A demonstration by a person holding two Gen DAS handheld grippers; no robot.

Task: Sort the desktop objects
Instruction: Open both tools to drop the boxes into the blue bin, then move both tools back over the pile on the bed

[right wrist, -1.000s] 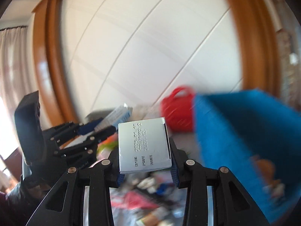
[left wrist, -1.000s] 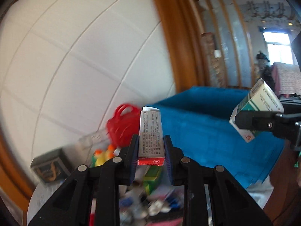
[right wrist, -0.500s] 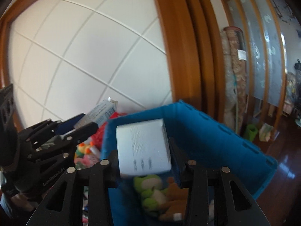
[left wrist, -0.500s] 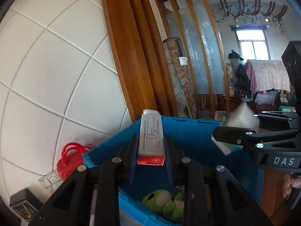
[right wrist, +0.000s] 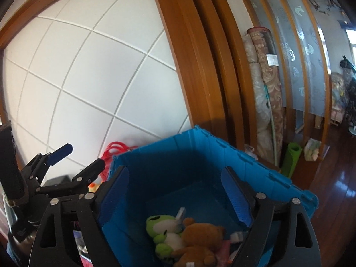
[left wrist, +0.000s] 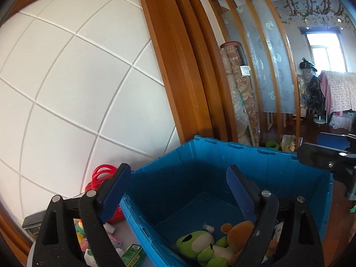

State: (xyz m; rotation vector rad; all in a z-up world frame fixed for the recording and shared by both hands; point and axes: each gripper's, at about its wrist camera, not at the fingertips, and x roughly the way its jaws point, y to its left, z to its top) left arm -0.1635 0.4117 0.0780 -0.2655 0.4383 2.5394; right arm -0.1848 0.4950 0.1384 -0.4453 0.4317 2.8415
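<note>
A: What hides the brown bear (right wrist: 201, 235)?
B: The bottom edge cuts it off. The green frog toy (left wrist: 200, 248) lies partly behind the left gripper's finger (left wrist: 262, 220).
A: And the box (left wrist: 133, 252) on the tabletop?
B: Print too small to read.

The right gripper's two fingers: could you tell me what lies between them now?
Nothing is held: the right gripper stands open over the blue crate; the right wrist view shows a green frog plush below the gap.

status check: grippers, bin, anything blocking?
Left gripper and right gripper just opened, empty, over blue bin. Plush toys inside. Nothing blocking.
</note>
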